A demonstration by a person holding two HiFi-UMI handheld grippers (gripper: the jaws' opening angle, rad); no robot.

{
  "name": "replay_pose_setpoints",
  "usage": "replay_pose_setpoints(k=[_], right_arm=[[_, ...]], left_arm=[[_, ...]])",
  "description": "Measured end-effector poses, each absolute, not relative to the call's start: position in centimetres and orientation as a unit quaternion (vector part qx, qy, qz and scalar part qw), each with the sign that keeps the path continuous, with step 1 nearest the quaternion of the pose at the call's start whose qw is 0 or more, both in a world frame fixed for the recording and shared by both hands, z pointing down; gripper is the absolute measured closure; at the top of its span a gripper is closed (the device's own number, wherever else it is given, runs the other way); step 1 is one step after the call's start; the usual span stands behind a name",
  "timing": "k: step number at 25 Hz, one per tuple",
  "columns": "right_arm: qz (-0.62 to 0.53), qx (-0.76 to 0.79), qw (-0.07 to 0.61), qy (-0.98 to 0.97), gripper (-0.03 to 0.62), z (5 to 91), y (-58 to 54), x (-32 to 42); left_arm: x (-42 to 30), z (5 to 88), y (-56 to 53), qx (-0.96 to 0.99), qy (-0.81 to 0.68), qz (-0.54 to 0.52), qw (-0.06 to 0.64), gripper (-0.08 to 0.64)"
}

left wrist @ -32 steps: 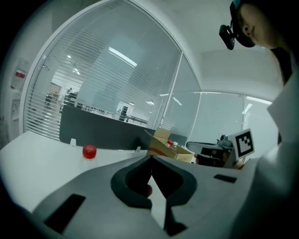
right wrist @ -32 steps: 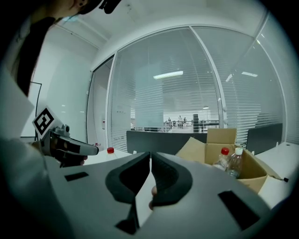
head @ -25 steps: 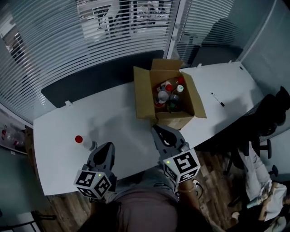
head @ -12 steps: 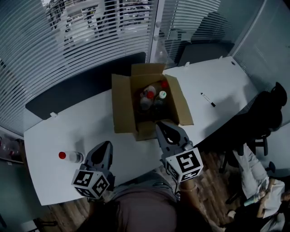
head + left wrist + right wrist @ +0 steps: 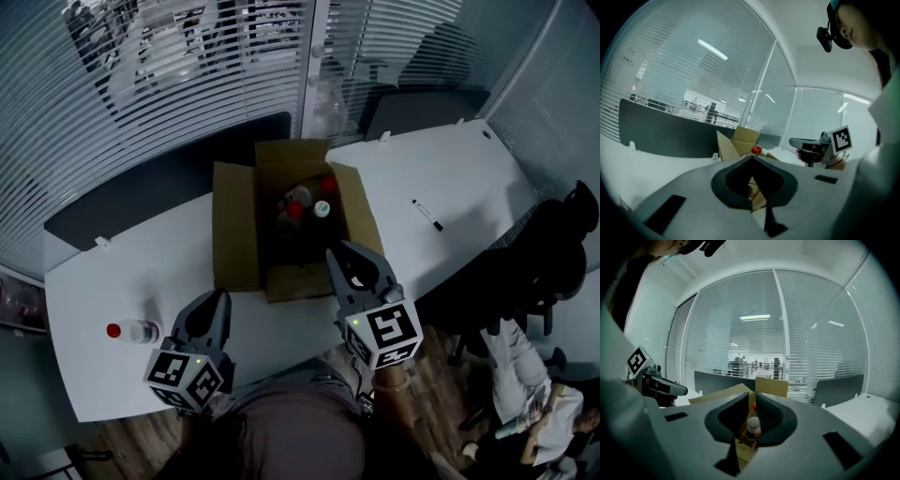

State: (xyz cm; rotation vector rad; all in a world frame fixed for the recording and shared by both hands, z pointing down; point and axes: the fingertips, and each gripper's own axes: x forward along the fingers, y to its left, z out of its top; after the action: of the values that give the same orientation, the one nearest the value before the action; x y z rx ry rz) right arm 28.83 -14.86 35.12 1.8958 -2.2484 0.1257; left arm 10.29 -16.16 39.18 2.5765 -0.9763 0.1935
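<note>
— How do the tools stand?

— The right tool point(image 5: 752, 398) has its jaws a sliver apart and pinches nothing. Through the slit shows a pale-capped bottle point(image 5: 751, 425), standing inside the open cardboard box point(image 5: 234, 246). In the head view that tool hangs over the box's near right corner. The left tool point(image 5: 751, 158) is pressed together and empty, over the tabletop point(image 5: 122, 277) left of the box, near a loose red-capped bottle point(image 5: 134, 331).

— What could go wrong?

— I judge the slit too narrow for a bottle neck. Lowered like this, the jaws could strike a cap and topple the packed bottles. They could also snag the near flap and drag the box.

— And against the earlier frames?

— The right jaws touched then and now stand parted. The box lay further right in the head view. The left tool faced the red cap and now faces the box.
</note>
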Motion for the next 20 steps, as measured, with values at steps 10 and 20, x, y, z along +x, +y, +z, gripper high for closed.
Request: replay_pose_setpoints(k=[10, 20], right_arm=[[0.054, 0.592, 0.147, -0.791, 0.485, 37.1, -19.0, 32.0], [0.079, 0.543, 0.209, -0.809, 0.413, 41.0, -23.7, 32.2]], left_arm=[[13.1, 38.5, -16.7, 0.89, -0.4, 0.06, 0.209, 0.552], [12.8, 39.0, -18.3, 0.866, -0.449, 0.059, 0.213, 0.551]])
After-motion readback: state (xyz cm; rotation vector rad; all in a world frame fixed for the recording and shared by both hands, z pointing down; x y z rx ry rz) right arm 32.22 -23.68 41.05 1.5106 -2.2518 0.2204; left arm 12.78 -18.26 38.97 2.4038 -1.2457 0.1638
